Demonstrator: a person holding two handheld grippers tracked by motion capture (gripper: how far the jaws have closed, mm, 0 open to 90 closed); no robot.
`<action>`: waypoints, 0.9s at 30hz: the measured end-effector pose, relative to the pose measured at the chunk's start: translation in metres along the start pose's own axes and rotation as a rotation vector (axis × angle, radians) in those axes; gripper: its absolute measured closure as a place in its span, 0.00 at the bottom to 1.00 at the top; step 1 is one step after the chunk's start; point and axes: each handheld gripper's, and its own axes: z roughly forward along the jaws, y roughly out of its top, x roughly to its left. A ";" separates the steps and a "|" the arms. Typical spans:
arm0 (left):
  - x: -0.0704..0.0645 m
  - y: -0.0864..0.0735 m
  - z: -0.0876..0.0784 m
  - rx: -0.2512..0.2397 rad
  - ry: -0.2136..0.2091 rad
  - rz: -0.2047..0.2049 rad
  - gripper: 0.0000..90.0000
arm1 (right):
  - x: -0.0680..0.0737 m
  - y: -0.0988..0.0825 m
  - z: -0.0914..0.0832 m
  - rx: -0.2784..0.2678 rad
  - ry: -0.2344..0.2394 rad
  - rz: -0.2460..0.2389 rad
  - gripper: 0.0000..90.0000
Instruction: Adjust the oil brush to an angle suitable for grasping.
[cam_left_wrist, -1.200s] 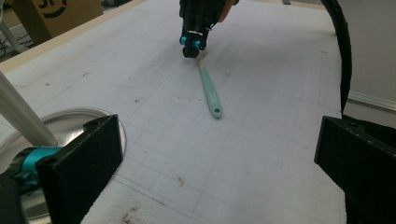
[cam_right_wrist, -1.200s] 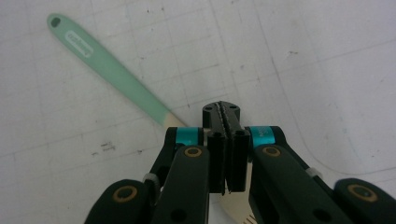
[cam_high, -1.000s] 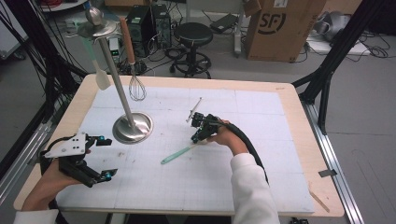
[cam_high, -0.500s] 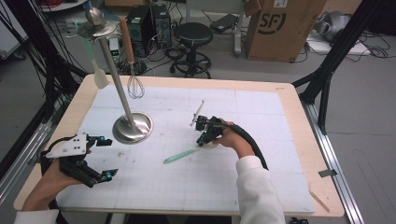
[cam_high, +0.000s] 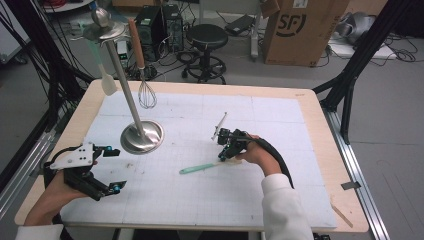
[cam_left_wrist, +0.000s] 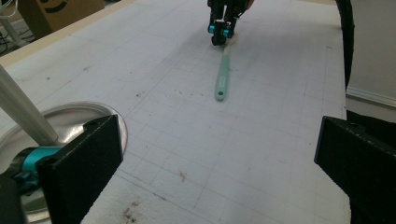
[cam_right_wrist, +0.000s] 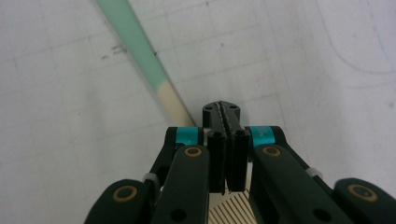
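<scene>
Overhead, hanging whisk (cam_high: 146, 92); close-up, spatula's (cam_right_wrist: 140, 51) cream end.

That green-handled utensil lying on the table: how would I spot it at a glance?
Start at the white gridded mat covering the table. Near its middle, right of the steel stand's round base, lies the spatula, flat, its cream head under the right claw. Mint-green handle; the other utensils hang from the stand.

This is a lab or workshop. Black frame struts (cam_high: 357, 60), tangled cables (cam_high: 30, 55), a cardboard box (cam_high: 295, 30) and a stool (cam_high: 206, 37) ring the gridded surface (cam_high: 280, 200).
</scene>
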 end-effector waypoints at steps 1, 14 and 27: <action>0.000 0.000 0.000 0.000 0.002 -0.001 0.02 | 0.001 -0.002 -0.001 0.000 -0.001 0.001 0.99; 0.001 0.000 0.001 0.008 0.005 0.002 0.02 | 0.013 -0.030 -0.010 -0.025 -0.012 0.010 0.99; 0.000 -0.001 -0.001 0.015 0.013 0.001 0.02 | 0.022 -0.058 -0.018 -0.023 -0.011 0.019 0.99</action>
